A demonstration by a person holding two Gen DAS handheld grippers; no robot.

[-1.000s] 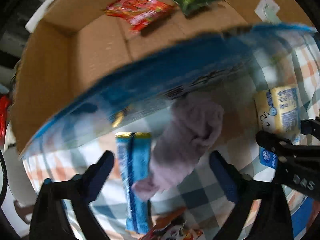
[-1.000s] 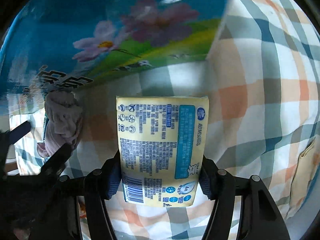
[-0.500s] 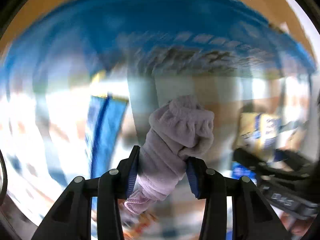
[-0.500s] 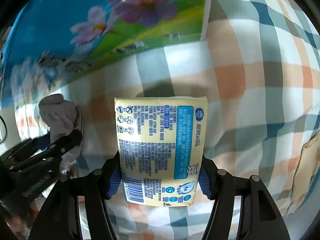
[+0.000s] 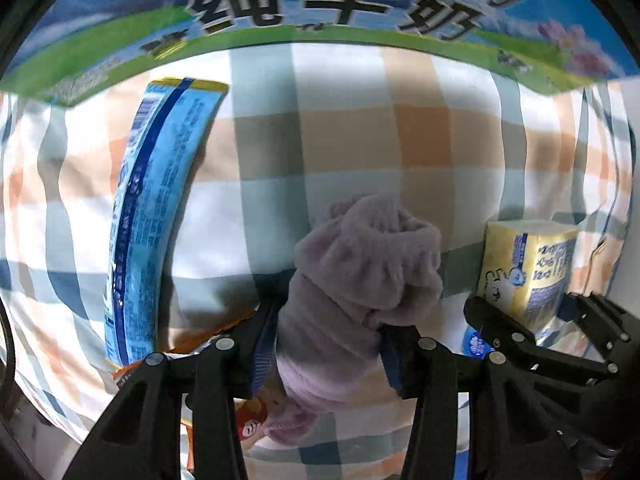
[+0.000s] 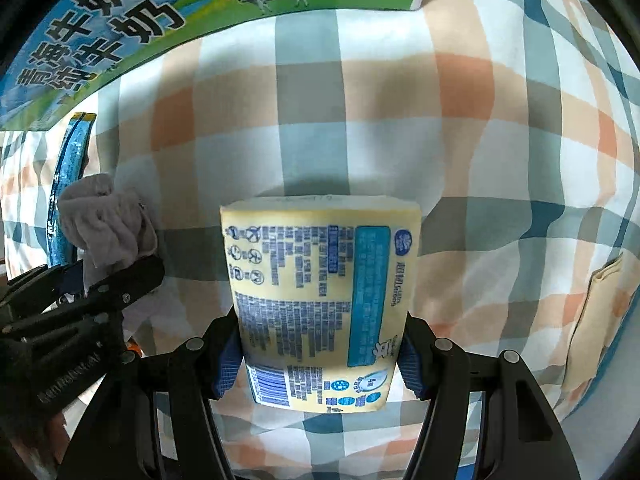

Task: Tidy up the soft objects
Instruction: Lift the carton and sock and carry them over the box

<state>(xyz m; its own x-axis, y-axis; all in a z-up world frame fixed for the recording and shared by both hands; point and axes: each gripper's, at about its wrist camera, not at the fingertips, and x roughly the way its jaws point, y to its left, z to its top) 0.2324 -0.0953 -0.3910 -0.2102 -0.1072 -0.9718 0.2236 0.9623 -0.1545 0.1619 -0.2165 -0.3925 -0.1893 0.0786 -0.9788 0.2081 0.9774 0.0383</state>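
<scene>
1. The left gripper point(image 5: 326, 354) was closed on a bunched, fuzzy lilac sock point(image 5: 362, 276), its blue-padded fingers point(image 5: 262, 354) pressing the cloth from both sides at the lower centre of the left wrist view.
2. The sock's rolled end bulged up past the fingertips, and its cuff hung below them toward the bottom edge of the frame.
3. The right gripper point(image 6: 316, 354) was clamped on a soft yellow pack of tissues with blue print point(image 6: 322, 300), held at the lower centre of the right wrist view with the barcode end toward the camera.
4. In the left wrist view that same pack showed at the right edge, gripped between black fingers.
5. Beneath both lay a checked cloth of orange, teal and white squares point(image 6: 460, 120), filling most of each frame.
6. A long, flat light-blue snack packet with a gold end seal point(image 5: 156, 220) lay on the cloth at the left of the left wrist view, well apart from the sock.
7. A large blue and green milk carton box printed with cows and Chinese characters point(image 5: 340, 4) ran across the top of both frames.
8. An orange-and-red wrapper point(image 5: 248, 424) peeked out at the bottom, partly hidden behind the left gripper.
9. In the right wrist view the sock showed at the left edge, just beside the tissue pack but not touching it.
</scene>
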